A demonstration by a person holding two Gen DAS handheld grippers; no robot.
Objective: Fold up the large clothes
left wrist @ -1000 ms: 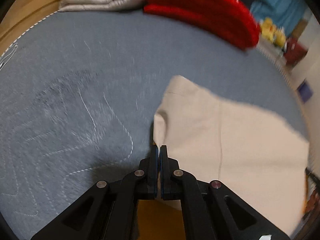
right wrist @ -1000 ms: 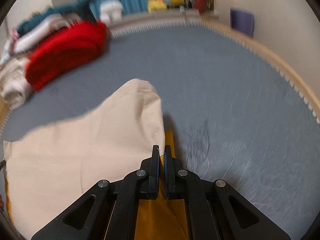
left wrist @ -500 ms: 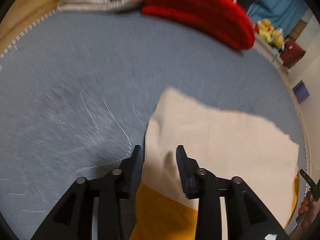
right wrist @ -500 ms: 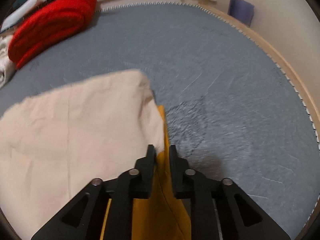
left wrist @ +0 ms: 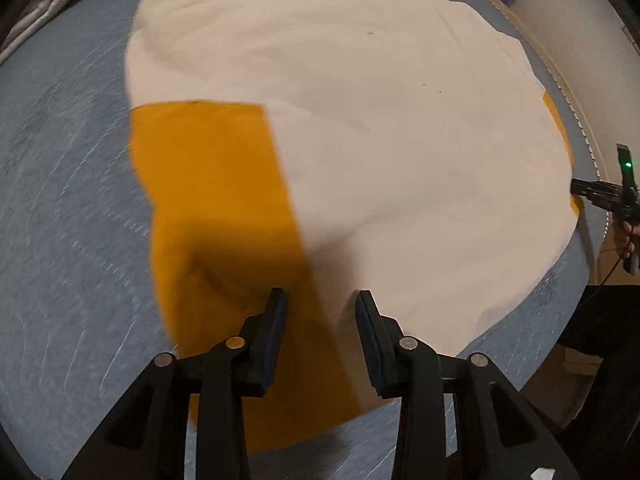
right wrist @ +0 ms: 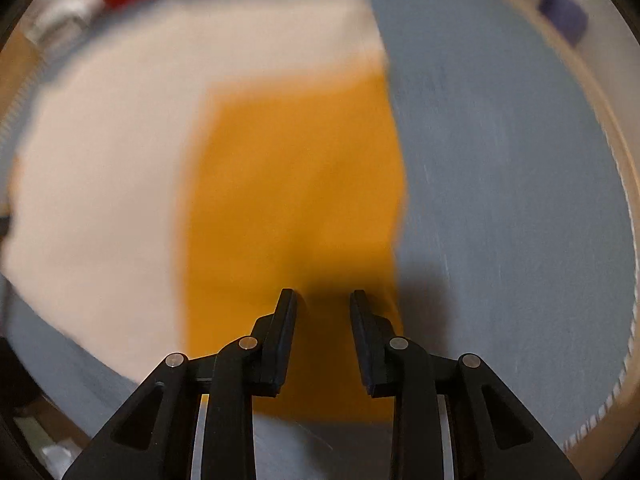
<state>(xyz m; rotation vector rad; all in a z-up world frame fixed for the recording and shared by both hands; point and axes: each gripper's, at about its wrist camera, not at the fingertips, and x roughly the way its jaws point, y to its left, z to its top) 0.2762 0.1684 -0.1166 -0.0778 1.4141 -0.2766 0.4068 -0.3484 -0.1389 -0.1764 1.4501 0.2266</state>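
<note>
Looking down along both tools, we saw the large cream-and-mustard cloth garment [left wrist: 360, 128] lying spread on the blue-grey quilted bed cover [left wrist: 60, 208]. Our left gripper [left wrist: 320, 300] hung with jaws apart, empty. Our right gripper [right wrist: 323, 299] was opening, nothing between its fingers. A fold seemed just laid; next we judged we needed fresh edges to pinch.
</note>
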